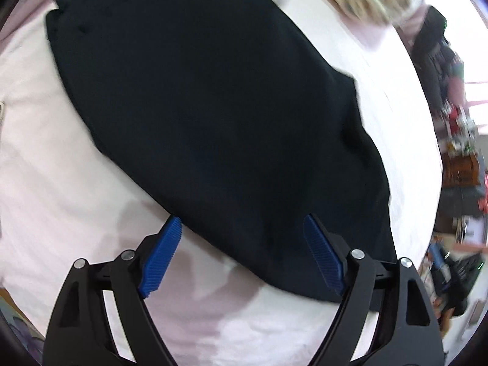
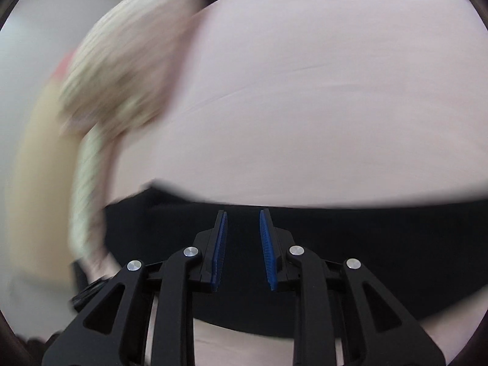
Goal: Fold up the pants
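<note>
Black pants (image 1: 213,116) flat on pink sheet (image 1: 61,167), folds and seams lost in dark cloth. Left gripper (image 1: 242,222) jaws wide, empty, at near hem. Right gripper (image 2: 243,213) jaws narrow, gap visible, gripping nothing, over pants (image 2: 366,259) edge. Patterned pillow (image 2: 128,70) blurred, partly cut off. Room clutter (image 1: 457,152) unreadable.

Black pants (image 1: 207,116) lie flat on the pale pink bed sheet (image 1: 48,183), folded into a long, smooth band running diagonally; the far end is slightly bunched near the sheet's edge.
</note>
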`<state>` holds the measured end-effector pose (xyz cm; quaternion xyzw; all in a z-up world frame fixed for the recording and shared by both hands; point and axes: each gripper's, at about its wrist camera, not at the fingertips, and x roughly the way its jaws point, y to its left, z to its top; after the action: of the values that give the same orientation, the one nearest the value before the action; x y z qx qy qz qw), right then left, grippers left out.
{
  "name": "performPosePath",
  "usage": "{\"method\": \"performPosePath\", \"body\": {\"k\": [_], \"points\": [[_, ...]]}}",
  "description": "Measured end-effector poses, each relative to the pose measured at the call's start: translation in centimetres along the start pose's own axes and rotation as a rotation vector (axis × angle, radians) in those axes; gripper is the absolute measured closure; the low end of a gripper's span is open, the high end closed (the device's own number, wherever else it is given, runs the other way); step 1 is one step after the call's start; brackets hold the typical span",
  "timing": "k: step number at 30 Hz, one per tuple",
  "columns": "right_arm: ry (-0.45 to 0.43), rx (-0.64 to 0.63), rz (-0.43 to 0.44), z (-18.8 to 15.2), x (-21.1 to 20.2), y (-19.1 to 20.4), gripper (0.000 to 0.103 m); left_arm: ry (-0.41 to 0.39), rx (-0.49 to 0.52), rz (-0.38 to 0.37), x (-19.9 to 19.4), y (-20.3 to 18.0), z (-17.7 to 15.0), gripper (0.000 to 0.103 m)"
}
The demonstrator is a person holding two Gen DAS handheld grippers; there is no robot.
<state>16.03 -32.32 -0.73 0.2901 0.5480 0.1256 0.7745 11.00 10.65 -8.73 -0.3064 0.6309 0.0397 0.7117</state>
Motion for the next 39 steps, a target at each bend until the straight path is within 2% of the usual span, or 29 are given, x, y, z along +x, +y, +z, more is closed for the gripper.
{"method": "performPosePath", "body": {"k": [2, 3, 5, 6, 9, 10, 14, 17, 18, 19, 20, 23, 27, 30, 32, 33, 35, 38, 39], "points": [[0.115, -0.071, 0.086, 2.4, 6.3, 5.3, 0.079, -0.008, -0.029, 0.021, 0.1, 1.7, 1.1, 0.018], [0.155, -0.103, 0.095, 2.8, 8.4, 7.1, 0.079, 0.002, -0.042, 0.026, 0.4, 2.5, 1.5, 0.018], [0.230, -0.230, 0.039, 3.4, 12.9, 11.0, 0.079, 0.034, -0.075, 0.044, 1.4, 3.8, 1.5, 0.018], [0.274, -0.334, -0.004, 3.5, 15.5, 13.3, 0.079, 0.059, -0.088, 0.044, 1.9, 4.4, 1.5, 0.018], [0.391, -0.550, -0.067, 2.6, 20.5, 18.1, 0.079, 0.056, -0.074, 0.008, 2.3, 4.9, 1.4, 0.012], [0.404, -0.577, -0.074, 1.4, 20.4, 18.3, 0.080, 0.056, -0.054, 0.007, 2.4, 4.7, 1.3, 0.009], [0.466, -0.644, -0.126, 1.1, 22.9, 19.8, 0.080, 0.059, 0.014, 0.019, 3.0, 3.6, 1.0, 0.002], [0.542, -0.678, -0.210, -0.8, 23.3, 18.2, 0.080, 0.059, 0.036, 0.022, 3.1, 3.5, 1.0, 0.002], [0.558, -0.682, -0.232, -1.2, 23.7, 18.0, 0.085, 0.059, 0.038, 0.017, 3.0, 3.5, 1.0, 0.002], [0.562, -0.680, -0.235, -1.5, 23.8, 18.1, 0.094, 0.059, 0.041, 0.010, 2.9, 3.5, 1.0, 0.002], [0.541, -0.689, -0.239, -1.6, 23.5, 18.1, 0.100, 0.059, 0.043, 0.004, 2.9, 3.6, 1.0, 0.002], [0.456, -0.608, -0.231, -0.1, 22.2, 17.8, 0.101, 0.063, 0.055, -0.001, 2.9, 3.8, 0.9, 0.002], [0.310, -0.347, -0.161, 3.9, 19.8, 15.2, 0.101, 0.062, 0.059, 0.006, 2.8, 3.7, 0.9, 0.002], [0.293, -0.270, -0.183, 4.0, 20.6, 13.3, 0.101, 0.057, 0.063, 0.018, 3.0, 3.4, 0.7, 0.002], [0.327, -0.251, -0.191, 3.0, 22.0, 12.9, 0.101, 0.058, 0.076, 0.032, 3.2, 3.0, 0.7, 0.002], [0.363, -0.226, -0.169, 2.6, 22.6, 12.9, 0.100, 0.061, 0.080, 0.034, 2.9, 3.2, 0.9, 0.002], [0.376, -0.192, -0.130, 2.3, 22.3, 13.2, 0.100, 0.052, 0.067, -0.010, 1.9, 3.9, 1.1, 0.002], [0.310, -0.169, -0.086, 3.1, 18.5, 12.7, 0.059, -0.017, -0.019, -0.118, -0.8, 5.6, 1.3, 0.005], [0.260, -0.166, -0.063, 3.2, 16.4, 12.3, 0.059, -0.044, -0.035, -0.135, -1.6, 6.0, 1.4, 0.005]]}}
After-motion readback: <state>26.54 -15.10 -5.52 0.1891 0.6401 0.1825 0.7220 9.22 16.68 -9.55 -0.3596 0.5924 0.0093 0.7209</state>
